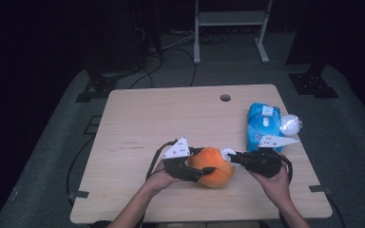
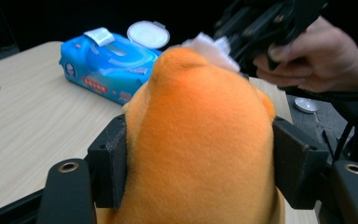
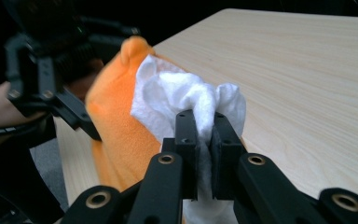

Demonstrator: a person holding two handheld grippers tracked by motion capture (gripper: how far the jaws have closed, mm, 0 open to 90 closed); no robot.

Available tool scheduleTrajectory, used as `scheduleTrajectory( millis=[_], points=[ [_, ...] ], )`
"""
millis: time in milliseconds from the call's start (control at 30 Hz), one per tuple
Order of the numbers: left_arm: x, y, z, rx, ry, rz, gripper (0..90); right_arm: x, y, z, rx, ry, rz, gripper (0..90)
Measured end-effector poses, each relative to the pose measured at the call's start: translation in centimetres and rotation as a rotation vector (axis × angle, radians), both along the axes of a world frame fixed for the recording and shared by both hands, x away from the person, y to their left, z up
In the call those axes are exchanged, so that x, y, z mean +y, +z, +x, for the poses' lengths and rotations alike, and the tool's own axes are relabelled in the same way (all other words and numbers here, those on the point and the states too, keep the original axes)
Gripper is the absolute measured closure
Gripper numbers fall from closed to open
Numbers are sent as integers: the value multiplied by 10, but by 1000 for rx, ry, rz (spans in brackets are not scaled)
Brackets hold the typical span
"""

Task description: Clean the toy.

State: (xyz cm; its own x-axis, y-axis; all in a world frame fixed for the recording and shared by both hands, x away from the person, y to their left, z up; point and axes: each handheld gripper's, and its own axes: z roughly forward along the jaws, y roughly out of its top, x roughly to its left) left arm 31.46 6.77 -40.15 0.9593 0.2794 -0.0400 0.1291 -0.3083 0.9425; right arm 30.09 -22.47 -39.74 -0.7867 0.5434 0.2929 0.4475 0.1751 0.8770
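An orange plush toy [image 1: 212,166] is near the front middle of the wooden table [image 1: 171,118]. My left gripper [image 1: 204,168] is shut on the orange plush toy [image 2: 200,140], its two black pads pressing into the toy's sides. My right gripper [image 1: 232,156] is shut on a crumpled white wipe [image 3: 186,95] and holds it against the plush toy's [image 3: 116,121] top. The white wipe [image 2: 209,46] shows at the toy's far end in the left gripper view, with the right gripper and its hand behind it.
A blue pack of wet wipes [image 1: 264,124] lies at the right of the table, its white lid [image 1: 290,125] flipped open. A round hole [image 1: 225,98] sits near the table's far edge. Cables and a metal frame [image 1: 230,28] stand on the floor beyond.
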Motion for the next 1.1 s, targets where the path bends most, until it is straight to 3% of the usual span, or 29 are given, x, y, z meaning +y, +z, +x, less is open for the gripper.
scheduleTrajectory(
  millis=[100, 133, 167, 333, 433, 500, 533, 567, 633, 700, 900, 1100],
  points=[
    [1, -3, 1, 8, 2, 37, 308, 5, -10, 5, 39, 5, -25, 828],
    [0, -6, 1, 7, 5, 68, 308, 5, -10, 5, 39, 5, -25, 828],
    [-3, -12, 1, 10, 10, 118, 303, 7, -14, 7, 53, -2, -57, 828],
    [-6, -12, 3, 25, 23, 111, 294, 8, -8, 3, 26, -8, -57, 829],
    [-16, -13, -2, 0, 26, 138, 286, 13, 0, -3, -8, 9, -45, 829],
    [-21, -12, -6, -19, 36, 156, 276, 20, 5, -8, -40, 16, -65, 828],
    [-21, -12, -6, -19, 39, 157, 275, 23, 8, -12, -66, 13, -77, 828],
    [-24, -13, -7, -16, 52, 150, 272, 25, 12, -15, -86, 19, -59, 828],
    [-26, -13, -8, -18, 58, 150, 268, 27, 13, -17, -102, 17, -67, 828],
    [-27, -13, -9, -21, 62, 166, 238, 33, 13, -19, -135, 11, -125, 827],
    [-26, -14, -5, -16, 49, 142, 139, 28, 4, -14, -106, -5, -145, 828],
    [-19, -9, -2, -17, 40, 124, 116, 27, 1, -12, -89, -6, -148, 829]
  ],
)
